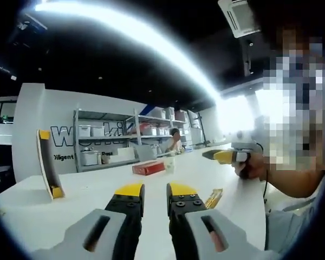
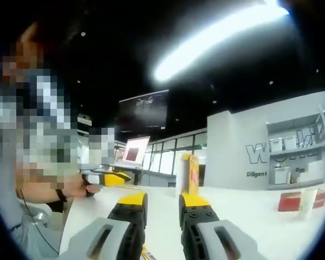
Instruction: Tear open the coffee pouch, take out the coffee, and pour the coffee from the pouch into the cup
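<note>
Dark ceiling with a long bright light strip (image 1: 146, 43) and a ceiling air-conditioning cassette (image 1: 237, 16). White wall (image 1: 43, 116) with large dark lettering, partly hidden by grey metal shelving (image 1: 124, 138) holding white bins and boxes. Long white table (image 1: 86, 192) runs toward the shelving. Strong glare from a window (image 1: 235, 111) at the far end. In the right gripper view, a lit screen (image 2: 134, 150) and glass partitions (image 2: 165, 161) behind the table's far edge.
</note>
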`<state>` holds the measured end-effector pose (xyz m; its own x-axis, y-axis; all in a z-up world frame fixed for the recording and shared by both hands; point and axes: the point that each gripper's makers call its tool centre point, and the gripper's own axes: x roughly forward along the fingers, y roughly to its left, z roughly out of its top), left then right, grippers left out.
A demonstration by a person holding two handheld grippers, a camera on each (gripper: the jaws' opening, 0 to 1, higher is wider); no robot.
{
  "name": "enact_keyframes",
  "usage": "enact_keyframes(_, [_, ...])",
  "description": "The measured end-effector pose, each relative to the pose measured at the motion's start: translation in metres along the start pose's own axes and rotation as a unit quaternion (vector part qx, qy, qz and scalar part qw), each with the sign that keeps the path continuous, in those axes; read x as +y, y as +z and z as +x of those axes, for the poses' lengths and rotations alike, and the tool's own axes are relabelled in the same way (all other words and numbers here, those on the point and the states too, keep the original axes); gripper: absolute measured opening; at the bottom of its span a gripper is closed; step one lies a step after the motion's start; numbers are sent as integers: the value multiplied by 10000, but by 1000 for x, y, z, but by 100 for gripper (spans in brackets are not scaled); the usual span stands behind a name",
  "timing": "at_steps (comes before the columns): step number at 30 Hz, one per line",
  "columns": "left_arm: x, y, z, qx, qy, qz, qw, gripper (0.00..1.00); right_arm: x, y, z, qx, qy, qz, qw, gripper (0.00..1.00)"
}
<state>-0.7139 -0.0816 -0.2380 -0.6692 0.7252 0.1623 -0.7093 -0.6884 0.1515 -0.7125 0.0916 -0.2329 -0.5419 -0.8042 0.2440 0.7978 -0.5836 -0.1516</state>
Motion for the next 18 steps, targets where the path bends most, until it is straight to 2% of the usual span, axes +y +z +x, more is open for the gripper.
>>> enact_keyframes(12, [1,3,-1,-97,11,-48,9999,19,-2,-2,0,26,-42,5,10000,24])
enact_keyframes(15, [-3,8,-3,-200,-41,-14,9998,19,1,-3,0,33,-23,-28,10000,24])
enact_keyframes(18, [-2,5,-2,-158,-31,-22,9999,19,-1,-6,1,105,-45,-36,9999,25])
